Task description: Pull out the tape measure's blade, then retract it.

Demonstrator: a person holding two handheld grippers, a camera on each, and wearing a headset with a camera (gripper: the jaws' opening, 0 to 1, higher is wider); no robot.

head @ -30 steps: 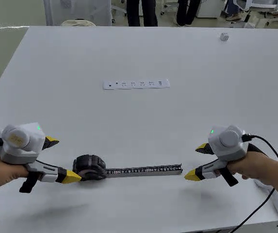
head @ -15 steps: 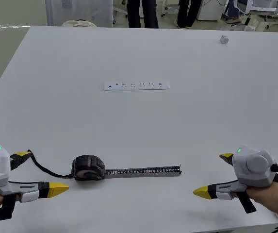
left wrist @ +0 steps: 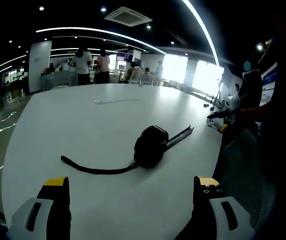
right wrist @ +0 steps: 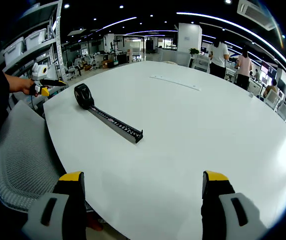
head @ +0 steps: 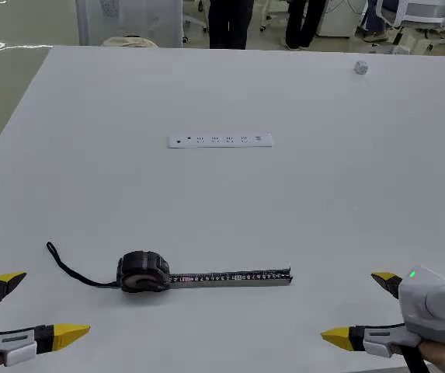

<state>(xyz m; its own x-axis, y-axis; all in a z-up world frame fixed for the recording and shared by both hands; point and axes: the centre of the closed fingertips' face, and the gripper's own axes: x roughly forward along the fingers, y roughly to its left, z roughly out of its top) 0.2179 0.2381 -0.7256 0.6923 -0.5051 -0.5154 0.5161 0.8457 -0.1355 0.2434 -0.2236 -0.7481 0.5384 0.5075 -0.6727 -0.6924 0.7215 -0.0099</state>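
Note:
A black tape measure lies on the white table, its blade pulled out to the right and its wrist strap trailing left. My left gripper hovers open at the near left, apart from the case. My right gripper hovers open at the near right, clear of the blade's tip. In the left gripper view the tape measure and strap sit ahead of the open left gripper. In the right gripper view the tape measure and blade lie ahead of the open right gripper.
A white power strip lies mid-table. A small grey object sits at the far right. People stand beyond the far edge. A mesh chair is beside the near edge in the right gripper view.
Both grippers have drawn back toward the near edge and away from the tape measure. The left one has left the case, baring the strap. The blade stays pulled out.

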